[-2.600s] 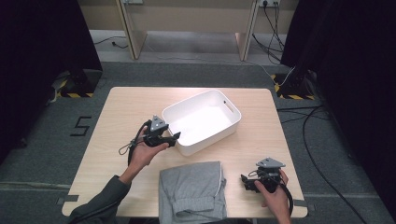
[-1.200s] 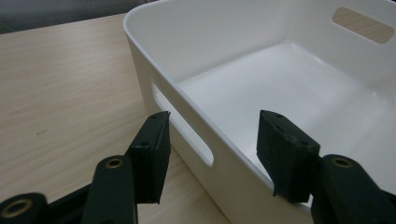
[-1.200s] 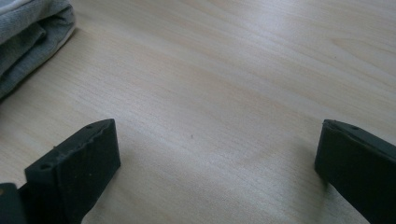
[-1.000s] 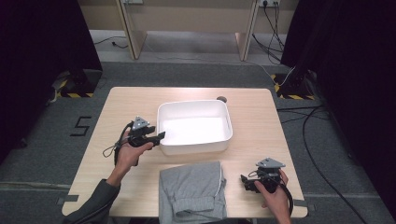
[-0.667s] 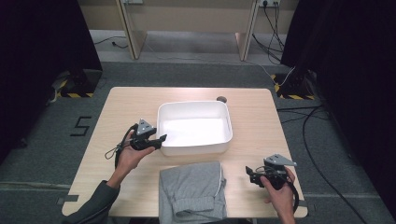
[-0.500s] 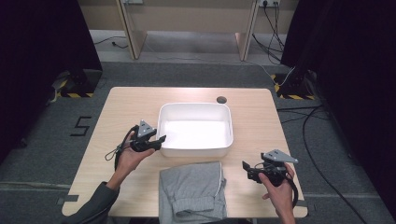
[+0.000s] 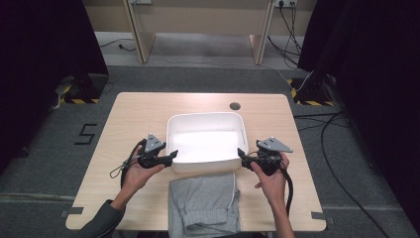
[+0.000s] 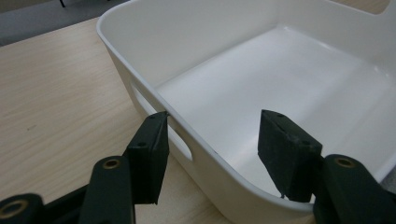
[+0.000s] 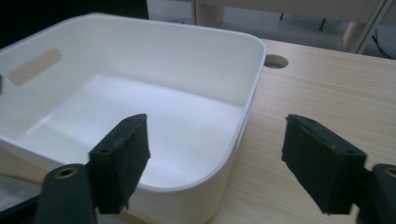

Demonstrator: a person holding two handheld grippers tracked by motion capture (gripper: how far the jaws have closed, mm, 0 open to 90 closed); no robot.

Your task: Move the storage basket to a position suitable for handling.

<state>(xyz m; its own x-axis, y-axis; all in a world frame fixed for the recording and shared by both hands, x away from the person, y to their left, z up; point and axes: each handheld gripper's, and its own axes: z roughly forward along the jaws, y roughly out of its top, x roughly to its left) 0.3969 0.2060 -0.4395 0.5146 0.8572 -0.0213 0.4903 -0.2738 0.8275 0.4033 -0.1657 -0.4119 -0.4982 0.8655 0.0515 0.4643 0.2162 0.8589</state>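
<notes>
- Two grippers flank a white tub [image 7: 205,141] in the high view, which sits mid-table [image 7: 148,111] just behind a folded grey garment [image 7: 203,203]; the left gripper [image 7: 171,154] is at its left wall, the right gripper [image 7: 241,153] at its right near corner.
- In the left gripper view the jaws straddle the tub's [image 8: 280,70] left wall just above the handle slot [image 8: 180,140], one outside, one inside. They have just been opening, and a gap seems to remain, so no clamp yet.
- In the right gripper view the jaws stand apart and have just been closing, the tub's [image 9: 140,93] rounded corner between them, untouched.
- The tub looks light, stiff and smooth, probably slippery; the rim beside the slots seems the surest hold.
</notes>
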